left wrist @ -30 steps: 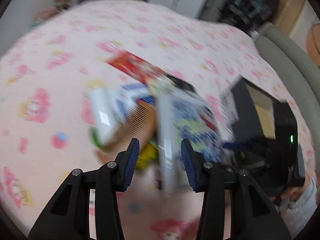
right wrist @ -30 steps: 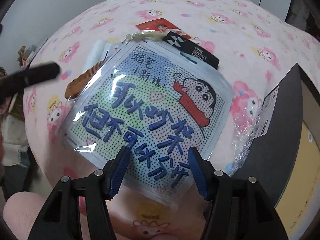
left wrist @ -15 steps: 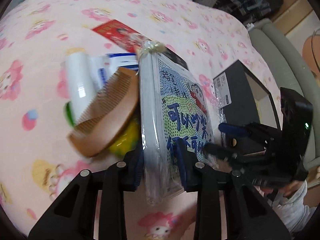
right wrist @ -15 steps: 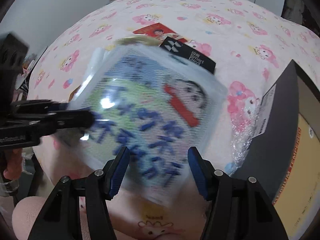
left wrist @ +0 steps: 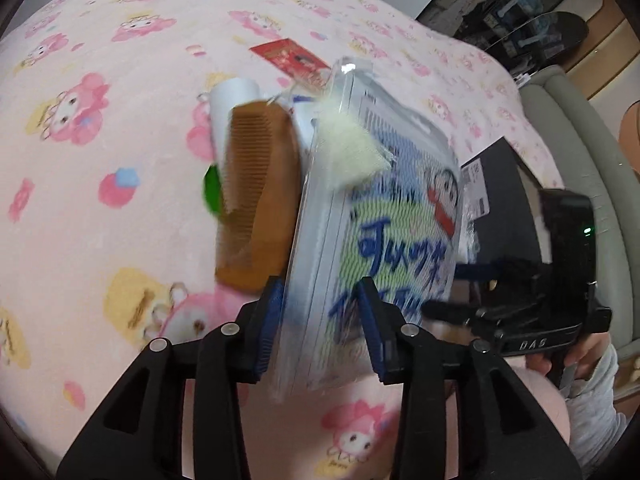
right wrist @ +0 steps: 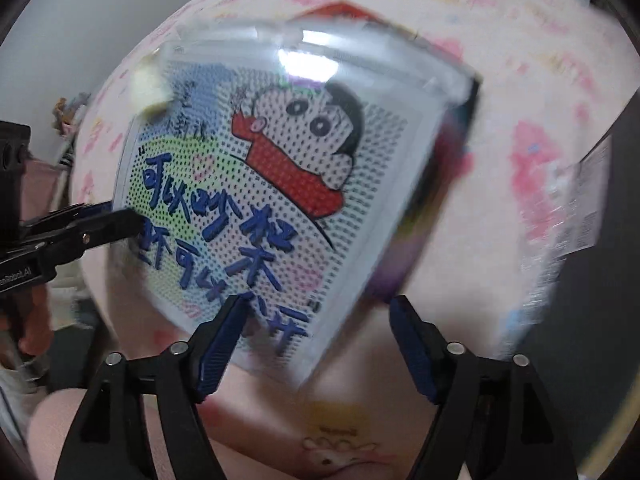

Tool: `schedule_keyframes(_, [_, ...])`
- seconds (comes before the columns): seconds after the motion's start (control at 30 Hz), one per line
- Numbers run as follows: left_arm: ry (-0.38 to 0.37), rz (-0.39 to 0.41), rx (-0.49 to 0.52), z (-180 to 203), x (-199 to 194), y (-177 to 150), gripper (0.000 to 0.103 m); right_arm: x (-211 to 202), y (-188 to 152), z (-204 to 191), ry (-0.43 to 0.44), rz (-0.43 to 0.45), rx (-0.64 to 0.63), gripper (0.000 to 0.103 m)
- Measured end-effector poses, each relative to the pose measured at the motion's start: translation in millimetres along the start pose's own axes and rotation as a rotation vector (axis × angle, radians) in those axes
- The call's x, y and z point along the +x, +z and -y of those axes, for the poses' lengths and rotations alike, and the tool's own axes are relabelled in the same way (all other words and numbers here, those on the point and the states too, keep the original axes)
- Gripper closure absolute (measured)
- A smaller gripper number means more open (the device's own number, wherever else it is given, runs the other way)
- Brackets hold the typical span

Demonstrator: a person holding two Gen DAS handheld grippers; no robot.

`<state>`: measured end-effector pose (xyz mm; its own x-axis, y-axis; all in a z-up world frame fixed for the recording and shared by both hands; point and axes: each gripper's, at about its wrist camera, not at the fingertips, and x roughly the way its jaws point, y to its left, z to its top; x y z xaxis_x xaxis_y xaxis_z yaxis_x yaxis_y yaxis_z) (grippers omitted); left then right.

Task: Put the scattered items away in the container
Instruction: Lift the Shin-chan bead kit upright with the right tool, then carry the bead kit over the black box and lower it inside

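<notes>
My left gripper (left wrist: 320, 316) is shut on the edge of a flat cartoon-print packet in clear plastic (left wrist: 384, 208) and holds it tilted up off the pink blanket (left wrist: 100, 140). The packet fills the right wrist view (right wrist: 272, 184), with my left gripper's fingers (right wrist: 104, 228) clamped on its left edge. My right gripper (right wrist: 316, 340) is open just below the packet, holding nothing. A wooden comb (left wrist: 260, 200), a white tube with a green cap (left wrist: 228, 104) and a red card (left wrist: 288, 56) lie on the blanket. The black box (left wrist: 504, 200) is at the right.
A grey padded bed edge (left wrist: 580, 128) runs along the right. Dark cluttered furniture (left wrist: 512, 4) stands beyond the bed. A black card lies half hidden behind the packet (right wrist: 460, 152). The box's dark wall (right wrist: 608, 280) fills the right side of the right wrist view.
My left gripper closed on the packet's edge and lifted it up off the blanket, tilting it. The right gripper stayed open beneath it.
</notes>
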<state>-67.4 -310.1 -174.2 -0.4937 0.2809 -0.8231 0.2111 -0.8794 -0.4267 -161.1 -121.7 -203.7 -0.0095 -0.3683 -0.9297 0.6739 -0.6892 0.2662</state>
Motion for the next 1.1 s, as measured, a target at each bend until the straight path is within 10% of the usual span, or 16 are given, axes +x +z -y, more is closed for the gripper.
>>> schedule_keyframes(0.2, [-0.007, 0.002, 0.04, 12.4, 0.4, 3.0, 0.059, -13.2, 2.4, -5.1, 0.054, 0.06, -0.004, 0.044])
schedule_keyframes(0.57, [-0.013, 0.066, 0.042, 18.1, -32.6, 2.6, 0.064, 0.2, 21.2, -15.4, 0.055, 0.021, 0.005, 0.041])
schedule_keyframes(1.1, [-0.053, 0.17, 0.141, 74.0, -97.3, -2.9, 0.064, -121.1, -21.7, -40.7, 0.034, 0.286, 0.011, 0.046])
